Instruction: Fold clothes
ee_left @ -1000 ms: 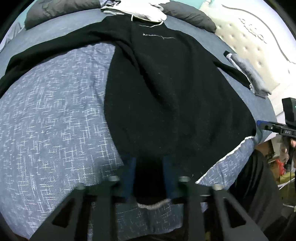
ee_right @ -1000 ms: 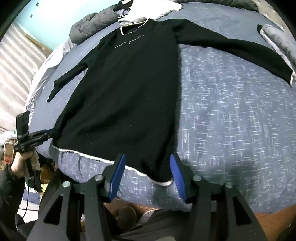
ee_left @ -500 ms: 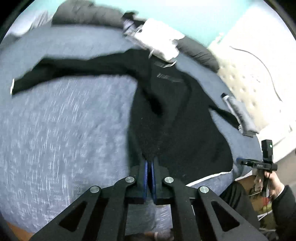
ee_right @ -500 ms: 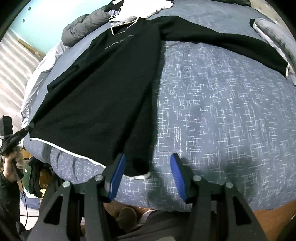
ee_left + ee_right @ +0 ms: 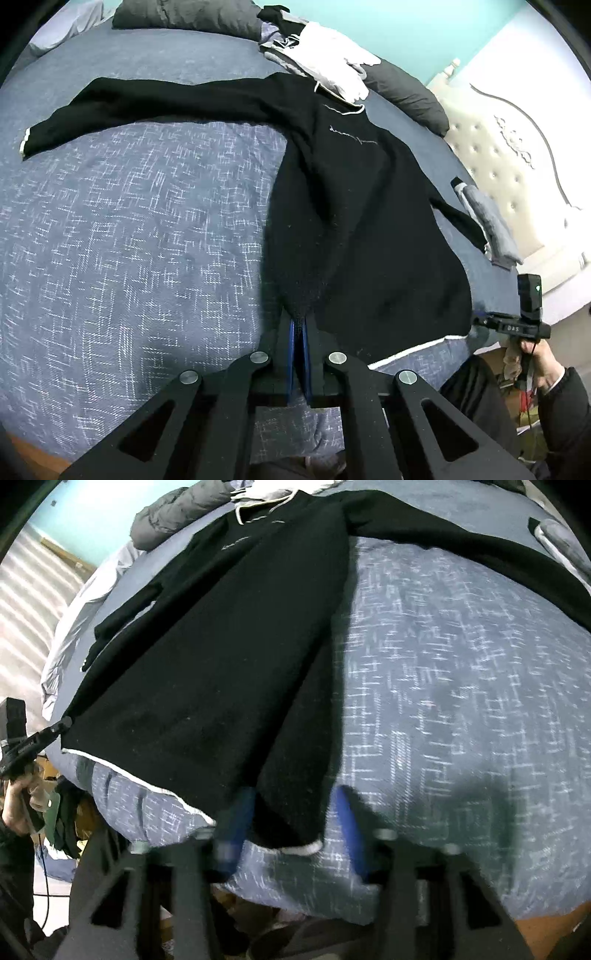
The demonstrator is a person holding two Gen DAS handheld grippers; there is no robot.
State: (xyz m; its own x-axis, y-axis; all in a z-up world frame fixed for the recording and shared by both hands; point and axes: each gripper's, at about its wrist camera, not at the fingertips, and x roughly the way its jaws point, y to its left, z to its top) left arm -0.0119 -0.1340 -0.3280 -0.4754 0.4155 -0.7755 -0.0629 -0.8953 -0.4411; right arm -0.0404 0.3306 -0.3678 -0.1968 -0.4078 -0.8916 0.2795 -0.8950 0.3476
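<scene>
a black sweater point(image 5: 369, 221) lies spread on a bed with a blue-grey flecked cover point(image 5: 129, 240), collar toward the far end, hem with its white edging at the near edge of the mattress. in the left wrist view one sleeve stretches out to the far left across the cover, and the other runs off to the right toward a small folded grey item point(image 5: 487, 225) near the tufted headboard point(image 5: 509, 166).

the left gripper point(image 5: 300, 332) has its blue pads squeezed together on a bunched-up bit of the sweater's near left edge, fabric rising up into a ridge from the pinch. the right gripper point(image 5: 291, 819) has its blue fingers point(image 5: 349, 827) spread apart, one on each side of the sweater's near corner with the white trim, not clamped on it; that view is a bit blurry.

far end of the bed has dark grey pillows point(image 5: 184, 16) and a heap of white clothing point(image 5: 332, 62).
</scene>
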